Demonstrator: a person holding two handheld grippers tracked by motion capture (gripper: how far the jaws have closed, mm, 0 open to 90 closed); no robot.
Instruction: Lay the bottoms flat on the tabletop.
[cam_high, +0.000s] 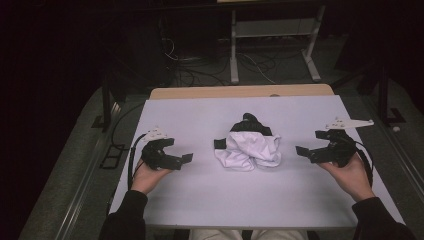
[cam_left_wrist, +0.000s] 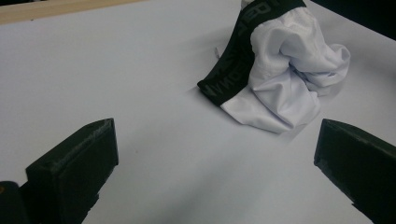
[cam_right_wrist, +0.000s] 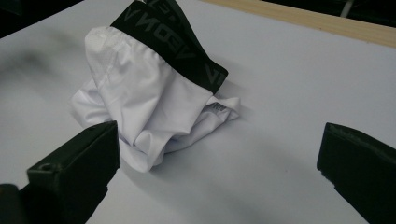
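With both the left gripper (cam_high: 186, 159) and right gripper (cam_high: 301, 151) spread wide and empty either side of the crumpled white cotton underwear with a black elastic waistband (cam_high: 248, 147) mid-table, a pinch might snag one loose fold only — bunching the garment further.

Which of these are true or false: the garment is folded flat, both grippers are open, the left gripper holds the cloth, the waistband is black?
1. The underwear is folded flat. False: it lies crumpled in a heap.
2. The left gripper and right gripper are both open. True.
3. The left gripper holds the cloth. False: it is apart from it, holding nothing.
4. The waistband is black. True.
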